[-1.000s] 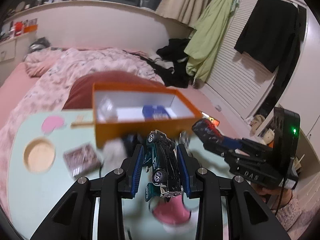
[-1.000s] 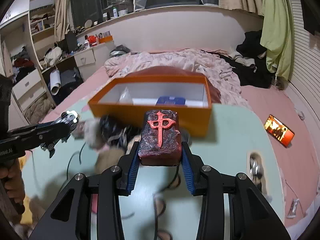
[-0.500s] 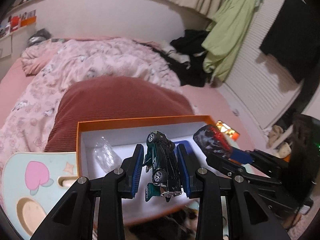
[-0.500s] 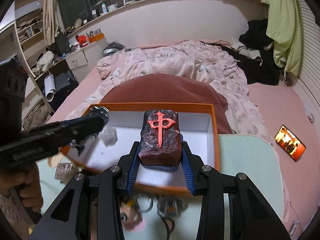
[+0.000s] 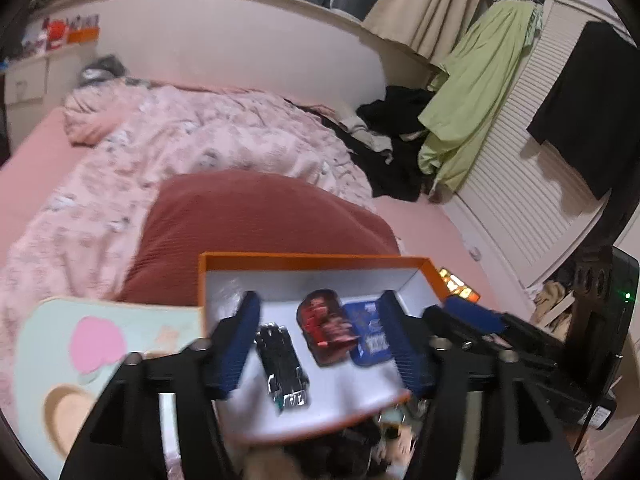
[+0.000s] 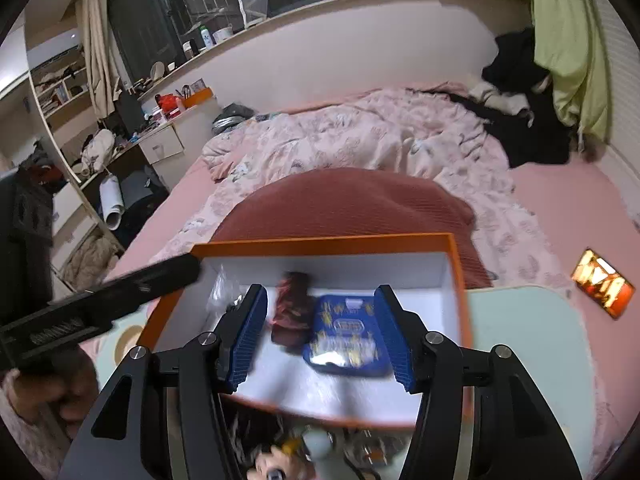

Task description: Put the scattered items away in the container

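The orange box (image 5: 312,261) with a white inside stands on the pale green table; it also shows in the right wrist view (image 6: 328,243). My left gripper (image 5: 320,344) is open above it, and the green toy car (image 5: 283,364) lies in the box between its fingers. My right gripper (image 6: 318,336) is open above the box, and the dark red carved block (image 6: 291,307) lies inside beside a blue tin (image 6: 345,336). The block (image 5: 326,326) and the tin (image 5: 370,334) show in the left wrist view too. A clear plastic bag (image 6: 218,294) sits in the box's left corner.
A tangle of keyrings, cables and small toys (image 6: 304,444) lies on the table in front of the box. The table (image 5: 52,344) has a pink heart and a round wooden recess at its left. A red cushion (image 6: 344,204) and a bed lie behind. A lit phone (image 6: 602,284) lies on the bed.
Both grippers opened over the box. The toy car dropped from the left gripper and the red block from the right; both now lie inside the box.
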Tool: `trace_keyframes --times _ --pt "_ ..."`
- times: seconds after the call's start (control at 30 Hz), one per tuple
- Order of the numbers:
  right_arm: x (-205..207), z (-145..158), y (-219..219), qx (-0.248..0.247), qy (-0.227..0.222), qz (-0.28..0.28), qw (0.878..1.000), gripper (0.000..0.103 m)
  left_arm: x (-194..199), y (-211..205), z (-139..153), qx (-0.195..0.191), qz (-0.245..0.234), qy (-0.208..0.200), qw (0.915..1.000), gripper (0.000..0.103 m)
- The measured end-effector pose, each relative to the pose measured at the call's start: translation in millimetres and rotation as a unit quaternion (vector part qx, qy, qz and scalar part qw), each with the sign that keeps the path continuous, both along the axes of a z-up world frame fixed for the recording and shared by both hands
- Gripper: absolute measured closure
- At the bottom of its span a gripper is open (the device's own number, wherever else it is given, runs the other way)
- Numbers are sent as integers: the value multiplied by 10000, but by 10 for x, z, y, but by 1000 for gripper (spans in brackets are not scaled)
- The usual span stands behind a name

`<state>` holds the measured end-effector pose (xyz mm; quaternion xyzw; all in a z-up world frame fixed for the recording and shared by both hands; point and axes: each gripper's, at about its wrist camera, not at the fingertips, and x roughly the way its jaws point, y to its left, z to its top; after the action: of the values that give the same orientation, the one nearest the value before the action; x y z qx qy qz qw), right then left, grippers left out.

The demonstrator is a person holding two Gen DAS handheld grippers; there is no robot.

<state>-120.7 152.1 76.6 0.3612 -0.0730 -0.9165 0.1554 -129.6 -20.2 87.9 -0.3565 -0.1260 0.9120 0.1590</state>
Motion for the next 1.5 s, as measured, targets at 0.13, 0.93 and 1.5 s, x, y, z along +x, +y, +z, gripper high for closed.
trace_keyframes --times 0.13,0.93,1.5 --pt "365 49 9 81 153 18 9998 47 499 13 18 -356 -28 110 9993 24" --pt "1387 -787 -182 1413 -563 -31 9884 10 1449 201 -899 -1834 139 -678 9806 0" --pt "1390 -775 -206 1415 -557 -14 9884 8 1477 220 -892 -1838 146 -662 9806 0"
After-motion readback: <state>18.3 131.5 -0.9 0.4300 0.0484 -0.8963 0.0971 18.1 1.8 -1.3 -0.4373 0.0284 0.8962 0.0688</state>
